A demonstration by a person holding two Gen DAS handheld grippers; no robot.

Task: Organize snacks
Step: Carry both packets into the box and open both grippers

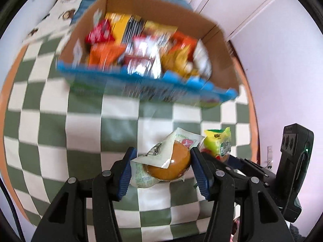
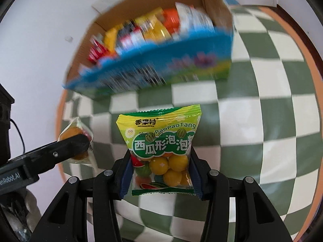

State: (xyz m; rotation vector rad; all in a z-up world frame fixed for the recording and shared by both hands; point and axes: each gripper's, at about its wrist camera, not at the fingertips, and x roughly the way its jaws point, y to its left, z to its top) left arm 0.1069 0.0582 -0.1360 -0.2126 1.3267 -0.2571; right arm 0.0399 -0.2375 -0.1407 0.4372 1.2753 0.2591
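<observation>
1. Left wrist view: the left gripper (image 1: pixel 162 168) pinches a wrapped round bun (image 1: pixel 167 166) between its blue pads, the clear-and-white wrapper bulging out on both sides.
2. Right wrist view: the right gripper (image 2: pixel 160 166) is clamped on a green-and-yellow bag of gumballs (image 2: pixel 161 151), squeezing its lower part, where yellow, orange and watermelon-striped balls show through the clear window; the printed top stands up above the pads.
3. Both grippers hang side by side above a green-and-white checkered tablecloth (image 1: pixel 50 131), each visible at the other camera's edge.
4. Beyond them, toward the far edge of the table, sits an open cardboard box (image 1: pixel 224 56) with a blue printed front, blurred in both views.
5. The box is packed with snack packets (image 1: pixel 141 46) in red, orange, yellow and silver; their labels are too smeared to read.
6. An orange rim (image 2: pixel 315 64) borders the cloth.
</observation>
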